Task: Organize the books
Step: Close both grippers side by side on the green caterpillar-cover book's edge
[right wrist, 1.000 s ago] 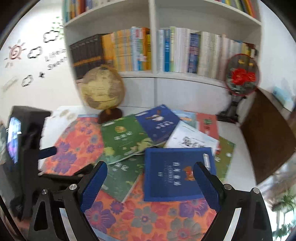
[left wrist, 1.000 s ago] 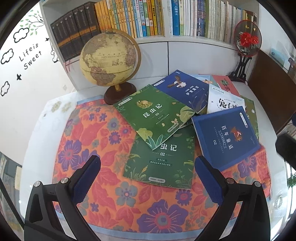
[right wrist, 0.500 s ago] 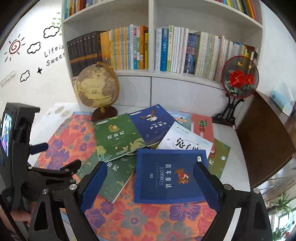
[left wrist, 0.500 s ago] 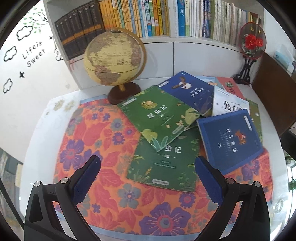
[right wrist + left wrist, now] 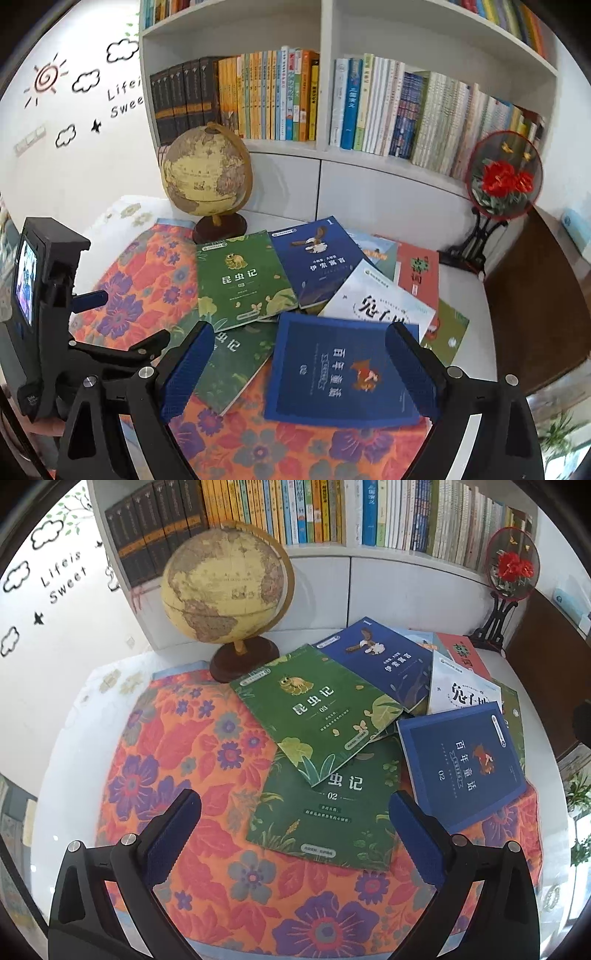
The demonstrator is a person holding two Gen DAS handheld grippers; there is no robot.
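Nearest, the left gripper [image 5: 294,827] hangs over the floral cloth [image 5: 166,753] with its blue pads spread wide and nothing between them; below its gap lies the dark green book marked 02 [image 5: 332,812]. Likewise the right gripper [image 5: 300,360] is splayed apart and holds nothing, poised above the navy book [image 5: 332,373] that lies flat on the cloth's near right part. In the right wrist view the left gripper's black body shows at the left edge.

Overlapping the dark green book's far end lies the brighter green book marked 03 [image 5: 314,709], and beside it a blue book with a bird [image 5: 384,664], a white book [image 5: 380,302] and a red one [image 5: 417,266], all loosely fanned on the table. Beyond stand a globe [image 5: 225,587], touching the cloth's far edge, and a red-flowered round fan on a stand [image 5: 504,177]. Farthest, the shelf [image 5: 325,74] holds upright rows of books.
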